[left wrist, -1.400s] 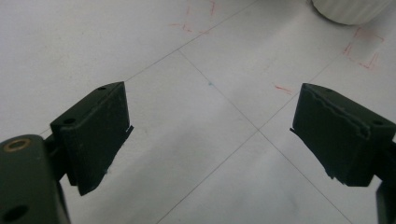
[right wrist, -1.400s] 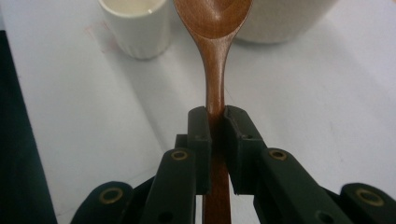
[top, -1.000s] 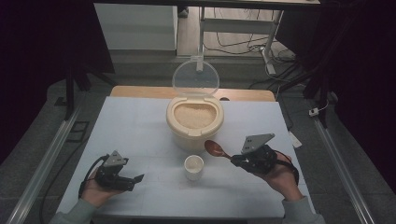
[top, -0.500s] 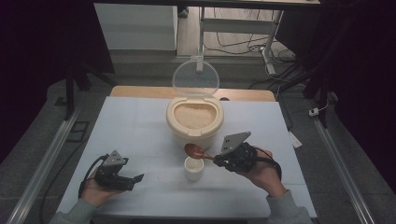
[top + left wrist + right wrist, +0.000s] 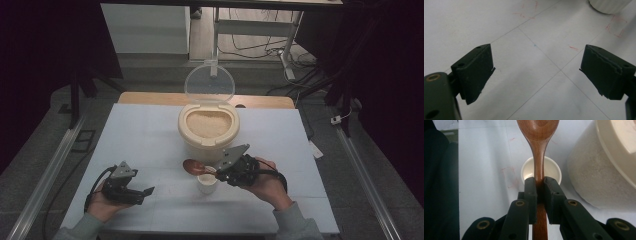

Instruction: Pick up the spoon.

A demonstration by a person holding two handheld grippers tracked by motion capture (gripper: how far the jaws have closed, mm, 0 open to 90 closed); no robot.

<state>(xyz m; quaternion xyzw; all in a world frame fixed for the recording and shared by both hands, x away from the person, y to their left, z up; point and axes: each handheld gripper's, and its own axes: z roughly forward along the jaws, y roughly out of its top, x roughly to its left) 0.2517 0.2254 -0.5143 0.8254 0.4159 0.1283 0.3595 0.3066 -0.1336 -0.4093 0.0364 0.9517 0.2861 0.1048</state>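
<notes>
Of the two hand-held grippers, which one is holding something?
The right hand-held gripper: its jaws are shut on the wooden spoon handle. The left hand-held gripper is open, holding nothing.

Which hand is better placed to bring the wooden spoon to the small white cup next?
Right. The right claw is shut on the brown wooden spoon, whose bowl hangs just past the small white cup. The left claw is open over bare table, off to the cup's side.
</notes>
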